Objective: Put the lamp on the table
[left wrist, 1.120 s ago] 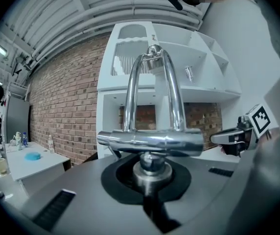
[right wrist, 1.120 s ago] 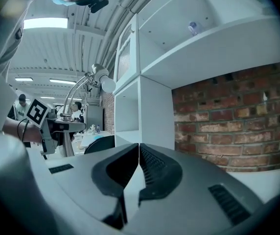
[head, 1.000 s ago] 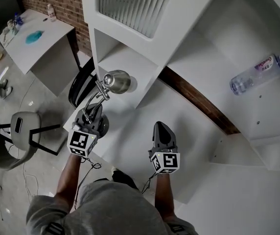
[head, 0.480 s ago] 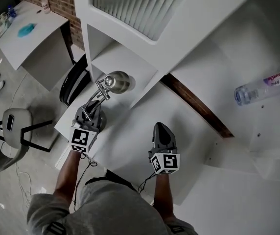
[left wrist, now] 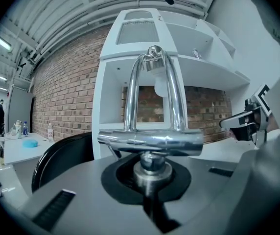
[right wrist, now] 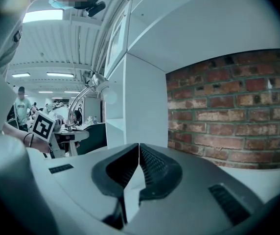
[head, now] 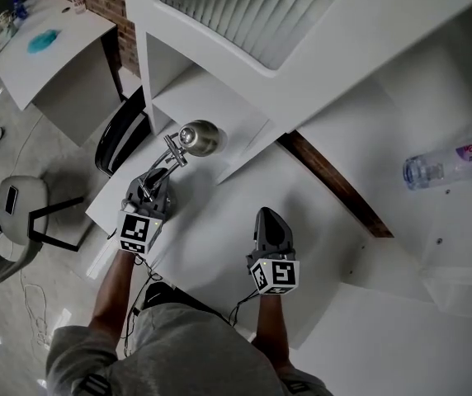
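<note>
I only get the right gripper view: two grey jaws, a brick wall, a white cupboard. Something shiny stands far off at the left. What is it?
Observer: A chrome lamp. The left gripper view shows the left gripper shut on its stem, just under the crossbar.
Visitor: Is it standing on the table?
Observer: I cannot tell. In the head view it is over the left corner of the white table, but the gripper hides its base.
Visitor: Anything else around that I'm missing?
Observer: A clear plastic bottle lies on its side on a shelf far to the right.
</note>
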`<state>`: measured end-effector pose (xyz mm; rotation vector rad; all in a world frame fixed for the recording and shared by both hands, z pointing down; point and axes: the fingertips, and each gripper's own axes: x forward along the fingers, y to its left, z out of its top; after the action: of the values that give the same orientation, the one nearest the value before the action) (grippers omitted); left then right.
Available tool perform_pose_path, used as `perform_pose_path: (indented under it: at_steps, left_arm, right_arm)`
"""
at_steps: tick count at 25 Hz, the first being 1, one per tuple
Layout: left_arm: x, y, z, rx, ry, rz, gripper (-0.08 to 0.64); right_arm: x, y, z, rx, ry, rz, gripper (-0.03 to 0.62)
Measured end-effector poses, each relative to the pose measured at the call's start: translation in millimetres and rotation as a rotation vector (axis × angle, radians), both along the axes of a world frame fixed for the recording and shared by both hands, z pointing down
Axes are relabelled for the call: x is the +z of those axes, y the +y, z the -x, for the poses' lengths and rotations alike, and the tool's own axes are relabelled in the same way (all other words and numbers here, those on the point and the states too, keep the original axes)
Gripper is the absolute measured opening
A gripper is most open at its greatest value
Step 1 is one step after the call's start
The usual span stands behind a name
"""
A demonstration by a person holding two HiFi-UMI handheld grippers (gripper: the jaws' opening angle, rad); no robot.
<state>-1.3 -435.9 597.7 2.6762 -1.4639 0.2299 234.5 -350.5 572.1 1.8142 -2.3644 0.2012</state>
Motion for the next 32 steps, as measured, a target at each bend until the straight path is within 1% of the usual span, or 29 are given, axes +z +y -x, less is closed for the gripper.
perform_pose_path:
  at_steps: [10,21,24,29,31,32]
  left_arm:
    - [11,-6,1,-0.007,0.010,0.010,0.000]
    - [12,-2,5,-0.015,0.021,-0.017,0.002]
    - [12,-4,5,-0.028,0.036,-0.022,0.002]
    - [11,-3,7,-0.040,0.062,-0.026,0.002]
    - [11,-2,5,-0.032,0.061,-0.022,0.008]
    - [12,-2,4,-0.025,0.059,-0.017,0.024]
  right_arm:
    - [17,0,-7,0.013,-0.001,0.031,0.025]
    - [30,3,2,0.003,-0.011,0.063,0.025]
    - [30,5,5,-0.002,0.007,0.063,0.025]
    - [30,9,6,0.005,0.002,0.068,0.025]
    - [30,10,7,0.004,-0.001,0.070,0.025]
    - [30,11,8,0.003,-0.002,0.071,0.025]
